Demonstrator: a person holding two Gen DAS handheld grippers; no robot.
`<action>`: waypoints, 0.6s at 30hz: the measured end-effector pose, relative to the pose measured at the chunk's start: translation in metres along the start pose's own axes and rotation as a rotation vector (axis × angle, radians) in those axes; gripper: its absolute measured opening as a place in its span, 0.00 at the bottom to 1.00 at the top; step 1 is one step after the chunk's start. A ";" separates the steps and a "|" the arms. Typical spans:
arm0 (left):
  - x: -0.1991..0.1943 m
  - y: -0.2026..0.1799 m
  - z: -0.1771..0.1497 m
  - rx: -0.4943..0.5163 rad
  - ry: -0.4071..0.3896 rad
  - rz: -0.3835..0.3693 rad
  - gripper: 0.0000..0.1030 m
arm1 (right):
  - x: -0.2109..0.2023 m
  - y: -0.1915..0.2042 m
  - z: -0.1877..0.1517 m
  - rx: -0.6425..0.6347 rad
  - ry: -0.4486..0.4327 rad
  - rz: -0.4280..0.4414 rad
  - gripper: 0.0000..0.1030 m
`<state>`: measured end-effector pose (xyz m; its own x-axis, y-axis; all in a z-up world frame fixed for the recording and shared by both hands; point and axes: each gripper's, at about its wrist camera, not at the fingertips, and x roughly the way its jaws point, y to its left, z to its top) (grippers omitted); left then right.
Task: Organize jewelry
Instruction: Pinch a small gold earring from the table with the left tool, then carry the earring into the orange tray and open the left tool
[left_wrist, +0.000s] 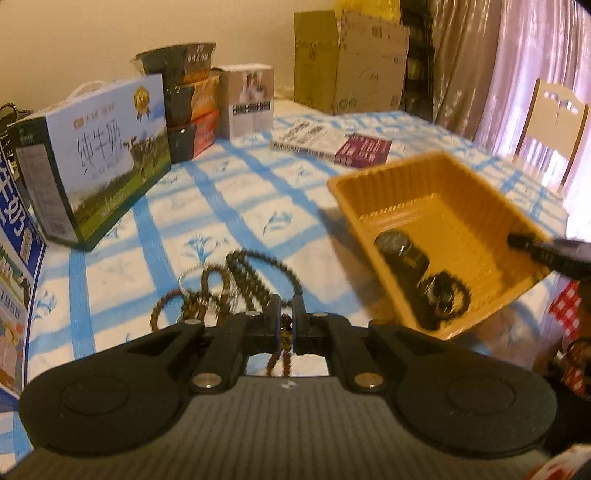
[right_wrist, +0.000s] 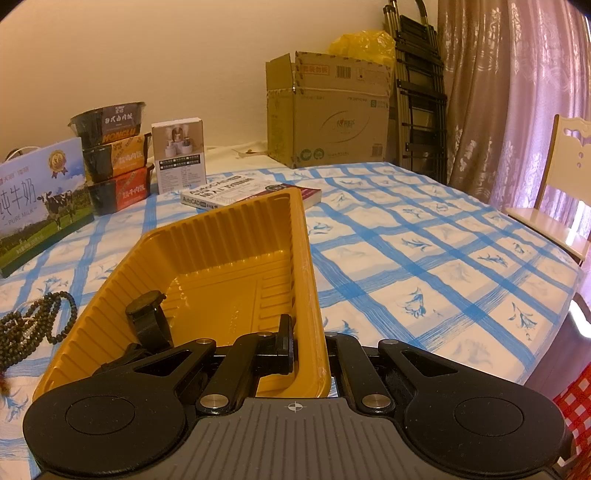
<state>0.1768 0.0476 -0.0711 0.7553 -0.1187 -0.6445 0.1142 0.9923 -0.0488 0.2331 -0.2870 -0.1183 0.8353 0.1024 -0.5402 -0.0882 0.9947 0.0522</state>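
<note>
1. The cloth-covered table (right_wrist: 424, 251) lay bare to the right of the yellow tray (right_wrist: 236, 236), out to its far and right edges; widest free lane.
2. A book (right_wrist: 236, 192) lay just behind the tray's far end.
3. The milk carton (left_wrist: 103, 162), stacked bowls (right_wrist: 114, 155) and a small white box (right_wrist: 179, 155) walled off the left and back-left.
4. A bare strip of cloth ran between the carton and the tray.
5. The cardboard box (right_wrist: 328, 118) blocked the far side.
6. A chair (right_wrist: 561, 177) stood at the right edge.
7. Watches (left_wrist: 402, 251) took up the tray's near end; the far floor was bare.
</note>
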 end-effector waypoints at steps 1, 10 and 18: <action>-0.001 0.000 0.003 -0.005 -0.007 -0.008 0.04 | 0.000 0.000 0.000 -0.001 -0.001 0.001 0.04; -0.011 -0.009 0.025 -0.014 -0.057 -0.065 0.04 | -0.002 0.001 -0.002 0.002 -0.002 0.007 0.04; -0.011 -0.041 0.043 0.012 -0.089 -0.155 0.04 | -0.003 0.002 -0.002 0.003 -0.009 0.010 0.04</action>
<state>0.1915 0.0068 -0.0293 0.7819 -0.2739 -0.5600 0.2413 0.9613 -0.1332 0.2294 -0.2850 -0.1178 0.8393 0.1121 -0.5320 -0.0950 0.9937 0.0595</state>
